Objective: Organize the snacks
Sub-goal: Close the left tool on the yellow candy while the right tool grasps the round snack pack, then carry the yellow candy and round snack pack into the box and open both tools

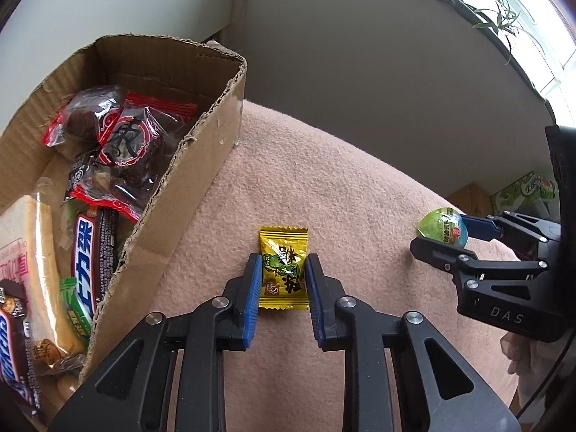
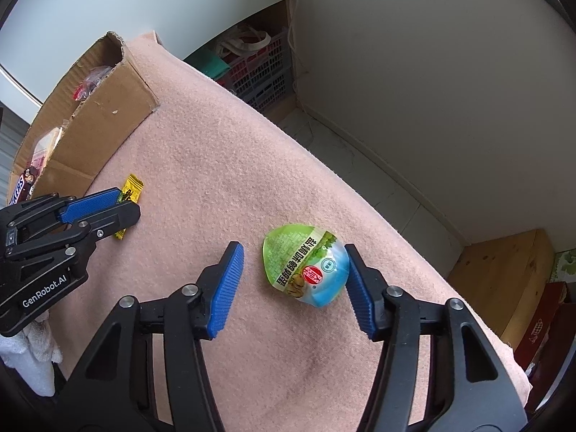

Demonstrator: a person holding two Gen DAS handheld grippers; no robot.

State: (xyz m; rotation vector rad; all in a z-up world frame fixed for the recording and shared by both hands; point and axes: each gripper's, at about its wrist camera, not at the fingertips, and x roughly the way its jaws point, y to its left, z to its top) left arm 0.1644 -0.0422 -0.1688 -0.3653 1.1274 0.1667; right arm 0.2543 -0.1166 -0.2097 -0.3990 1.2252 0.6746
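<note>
A yellow wrapped candy [image 1: 283, 268] lies flat on the pink blanket [image 1: 342, 165], just right of the cardboard box [image 1: 201, 165]. My left gripper [image 1: 283, 257] points down on it, its blue pads pressed against the wrapper's two sides. Further right lies a green and blue jelly cup [image 2: 306, 266]. My right gripper [image 2: 293, 248] straddles the cup: the right pad touches it, while the left pad stands a clear gap away. In the right wrist view the left gripper [image 2: 127, 203] covers most of the candy [image 2: 131, 189].
The open box [image 2: 104, 122] holds several snacks: chocolate bars [image 1: 91, 255], red-edged dark cakes [image 1: 118, 133] and packed bread [image 1: 32, 252]. The blanket drops off at its far edge [image 2: 324, 165]. Beyond are plastic crates [image 2: 259, 72] and a wooden crate [image 2: 504, 280] on the floor.
</note>
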